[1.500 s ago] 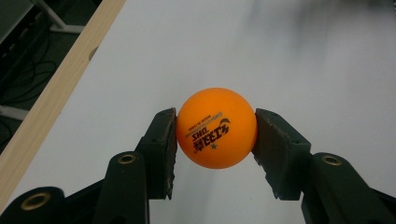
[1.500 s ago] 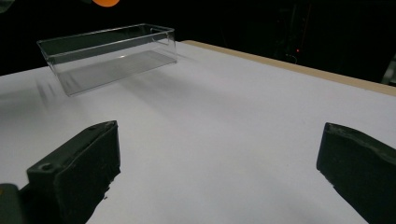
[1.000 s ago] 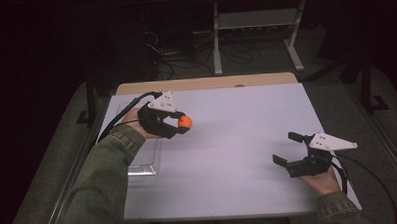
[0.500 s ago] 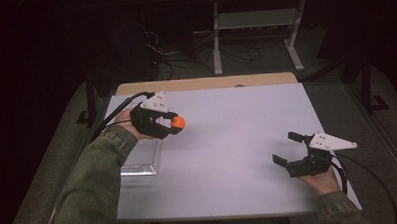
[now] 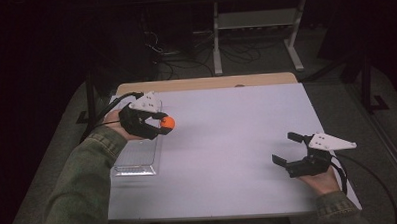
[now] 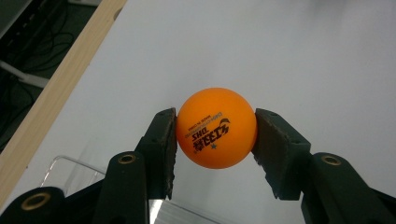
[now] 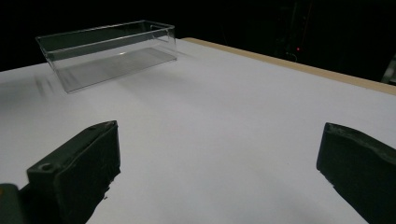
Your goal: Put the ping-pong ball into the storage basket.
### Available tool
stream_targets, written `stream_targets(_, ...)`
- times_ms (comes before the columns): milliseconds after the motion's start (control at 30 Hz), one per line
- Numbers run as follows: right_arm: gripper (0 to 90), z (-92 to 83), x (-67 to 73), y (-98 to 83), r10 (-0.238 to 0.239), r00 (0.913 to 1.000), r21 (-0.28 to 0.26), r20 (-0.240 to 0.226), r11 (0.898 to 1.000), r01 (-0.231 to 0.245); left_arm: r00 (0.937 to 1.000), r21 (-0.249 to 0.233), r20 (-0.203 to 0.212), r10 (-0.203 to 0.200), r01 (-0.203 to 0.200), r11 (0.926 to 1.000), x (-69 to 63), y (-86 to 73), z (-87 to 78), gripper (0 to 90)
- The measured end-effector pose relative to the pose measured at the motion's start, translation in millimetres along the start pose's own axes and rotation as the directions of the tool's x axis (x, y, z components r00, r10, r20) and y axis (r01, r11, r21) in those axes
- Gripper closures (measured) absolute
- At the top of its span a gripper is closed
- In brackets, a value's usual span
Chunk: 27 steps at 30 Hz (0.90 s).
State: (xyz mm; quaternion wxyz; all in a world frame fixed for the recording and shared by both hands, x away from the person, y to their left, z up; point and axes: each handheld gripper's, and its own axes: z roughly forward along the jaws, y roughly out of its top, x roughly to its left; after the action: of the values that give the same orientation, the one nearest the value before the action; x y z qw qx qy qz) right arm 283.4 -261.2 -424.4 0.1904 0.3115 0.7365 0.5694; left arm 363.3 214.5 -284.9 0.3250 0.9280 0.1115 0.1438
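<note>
- Counter (image 5: 228, 156): a broad white top with a wooden strip along its far edge. Most of it lies bare between the two hands, leaving wide open room for travel. Its left edge runs just beyond the box, and its near edge lies close under both forearms.
- Clear plastic box (image 5: 138, 156): a shallow, open-topped box standing at the counter's left side, empty as far as can be seen. The right gripper view shows it from afar (image 7: 109, 49) with low walls and nothing standing beside it.
- Left gripper (image 5: 162, 124): closed on the orange ball. Against the high view a second ago it has shifted leftward, from over the bare counter to above the far end of the box. By my reading, the ball is being brought in for dropping, and little travel is left.
- Right gripper (image 5: 288, 149): jaws wide apart and empty, resting near the counter's right front corner, well apart from the box. It has kept its place over the last second and blocks no path.
- Orange ball (image 6: 216, 127): a printed table-tennis ball pinched at its sides between both pads, off the counter, above the box's far rim.
</note>
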Motion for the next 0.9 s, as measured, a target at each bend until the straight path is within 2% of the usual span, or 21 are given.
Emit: stream_targets(900,0.0,-0.2,0.8,-0.2,0.001,1.0000,0.004,0.000,1.000,-0.001,0.9991,0.081,-0.035,-0.025,0.028,0.9963,2.9,-18.7,-22.5,50.3)
